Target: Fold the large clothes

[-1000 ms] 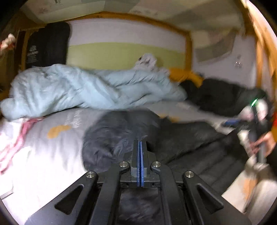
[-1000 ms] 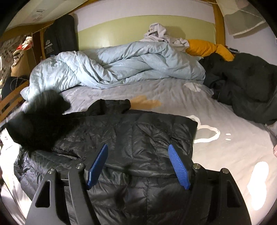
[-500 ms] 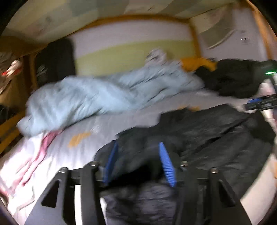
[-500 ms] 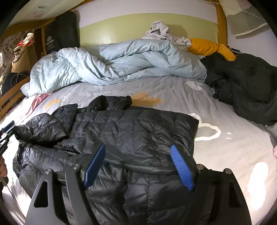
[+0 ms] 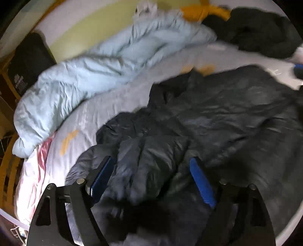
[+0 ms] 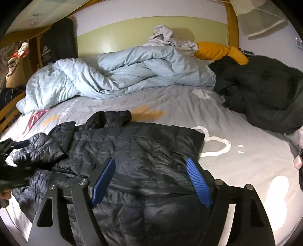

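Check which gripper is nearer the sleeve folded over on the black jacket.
Left. The left gripper hangs open right over the sleeve, fingers on either side. The right gripper, also open, is over the jacket body, with the sleeve off to its left.

Left wrist view motion-blurred; black puffer jacket point(image 5: 217, 117) lower hem cut off by frame.

A bed with a grey printed sheet point(image 6: 170, 106) fills the room, backed by a pale green headboard point(image 6: 121, 36) in a wooden frame point(image 6: 232, 24) against a white wall point(image 6: 151, 9). A rumpled light-blue duvet point(image 6: 117, 75) lies along the headboard under artificial light.
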### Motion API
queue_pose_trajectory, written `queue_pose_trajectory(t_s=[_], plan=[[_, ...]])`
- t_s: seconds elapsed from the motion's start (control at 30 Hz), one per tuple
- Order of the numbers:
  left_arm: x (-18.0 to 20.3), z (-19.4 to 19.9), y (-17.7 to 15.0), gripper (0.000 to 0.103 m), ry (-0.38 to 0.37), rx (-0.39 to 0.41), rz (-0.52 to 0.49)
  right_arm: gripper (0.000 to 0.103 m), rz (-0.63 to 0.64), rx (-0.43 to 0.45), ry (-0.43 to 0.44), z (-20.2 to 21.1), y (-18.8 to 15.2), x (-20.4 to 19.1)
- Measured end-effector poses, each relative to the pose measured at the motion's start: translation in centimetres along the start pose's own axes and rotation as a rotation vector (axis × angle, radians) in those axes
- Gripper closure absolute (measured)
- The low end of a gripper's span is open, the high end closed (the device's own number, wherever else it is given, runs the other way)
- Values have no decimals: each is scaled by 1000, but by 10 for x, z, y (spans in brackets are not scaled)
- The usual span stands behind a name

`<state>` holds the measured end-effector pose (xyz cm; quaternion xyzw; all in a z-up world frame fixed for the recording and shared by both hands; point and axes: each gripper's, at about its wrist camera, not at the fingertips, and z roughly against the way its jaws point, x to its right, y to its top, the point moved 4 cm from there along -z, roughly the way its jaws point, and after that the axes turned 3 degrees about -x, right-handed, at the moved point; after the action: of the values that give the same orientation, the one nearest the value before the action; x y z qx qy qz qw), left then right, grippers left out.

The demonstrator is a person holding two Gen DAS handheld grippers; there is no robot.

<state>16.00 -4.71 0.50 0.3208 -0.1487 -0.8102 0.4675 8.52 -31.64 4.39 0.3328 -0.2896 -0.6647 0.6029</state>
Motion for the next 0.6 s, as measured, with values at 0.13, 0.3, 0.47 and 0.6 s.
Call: queue_pose_trajectory(t_s=[0.13,0.3,0.47,0.6], plan=[[6,-44,4,21,-22,-116,-4,23,-53,-9,40,2,3,14],[-5,-61,10,73,39,-60,55,23,-76,6,-13,6,7,30],[-24,5,14,89,59,261,101,23,-101,29,-20,13,11,40],[-25,96,1,89,-37,547,76,23,-107,33,-16,16,11,42]])
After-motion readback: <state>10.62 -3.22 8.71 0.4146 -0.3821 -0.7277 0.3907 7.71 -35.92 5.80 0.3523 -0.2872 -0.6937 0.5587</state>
